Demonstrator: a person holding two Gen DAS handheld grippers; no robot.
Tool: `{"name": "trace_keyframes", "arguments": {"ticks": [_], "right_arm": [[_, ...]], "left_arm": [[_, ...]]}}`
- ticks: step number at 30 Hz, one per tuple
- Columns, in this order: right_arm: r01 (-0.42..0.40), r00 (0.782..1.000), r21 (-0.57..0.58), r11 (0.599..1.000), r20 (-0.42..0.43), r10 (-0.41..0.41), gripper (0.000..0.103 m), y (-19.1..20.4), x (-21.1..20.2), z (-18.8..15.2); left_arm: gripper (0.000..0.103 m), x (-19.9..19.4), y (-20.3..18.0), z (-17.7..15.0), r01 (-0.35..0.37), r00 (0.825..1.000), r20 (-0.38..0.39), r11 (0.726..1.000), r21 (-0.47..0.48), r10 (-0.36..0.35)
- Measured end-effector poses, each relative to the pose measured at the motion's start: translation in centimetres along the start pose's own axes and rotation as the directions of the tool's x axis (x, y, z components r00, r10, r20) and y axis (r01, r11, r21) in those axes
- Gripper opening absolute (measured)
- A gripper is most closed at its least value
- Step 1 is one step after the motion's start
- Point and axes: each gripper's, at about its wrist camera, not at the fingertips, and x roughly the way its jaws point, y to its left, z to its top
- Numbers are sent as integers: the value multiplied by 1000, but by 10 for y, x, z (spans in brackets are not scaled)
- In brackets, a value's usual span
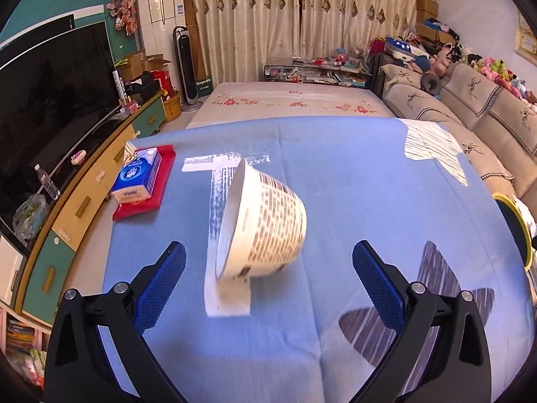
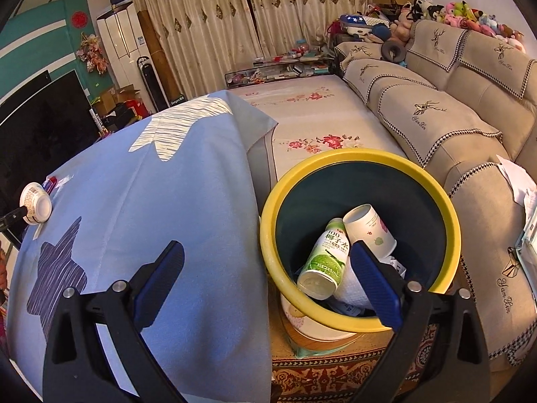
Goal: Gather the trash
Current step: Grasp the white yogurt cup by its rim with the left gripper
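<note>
Blue-padded fingers of the left gripper (image 1: 268, 282) stand spread wide and released, with nothing between the pads. Directly ahead of them, centred between the two fingers, a paper noodle bowl (image 1: 265, 225) with a brown brick pattern lies tipped on its side on the blue tablecloth (image 1: 369, 194); its open mouth faces left and its base faces right, so its axis runs left to right, across the fingers' line of approach. The bowl image is blurred. A tissue pack (image 1: 136, 176) on a red packet sits farther off to the left. The right gripper (image 2: 266, 280) is likewise released and empty, positioned over the near rim of the yellow-rimmed trash bin (image 2: 449, 221), which stands on the floor to the right of the table and already contains a green drink bottle (image 2: 324, 262), a paper cup (image 2: 369, 230) and crumpled paper. In the right wrist view the bowl appears far to the left, well apart from the right gripper. The left gripper is judged the nearer one for the pickup; the bin lies to the right of the bowl.
</note>
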Motion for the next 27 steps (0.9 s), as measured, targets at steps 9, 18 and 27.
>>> {"name": "trace_keyframes", "arguments": {"ticks": [9, 18, 27], "right_arm": [[-5, 1000, -3, 1000, -14, 5, 94, -2, 0, 1], [-29, 999, 14, 999, -16, 29, 94, -2, 1, -2], [-44, 999, 29, 999, -6, 44, 94, -6, -8, -10]], "left_arm": [[89, 34, -7, 24, 21, 999, -46, 1000, -2, -21], [25, 43, -45, 20, 33, 996, -89, 993, 113, -23], [5, 39, -83, 11, 41, 997, -66, 974, 223, -27]]}}
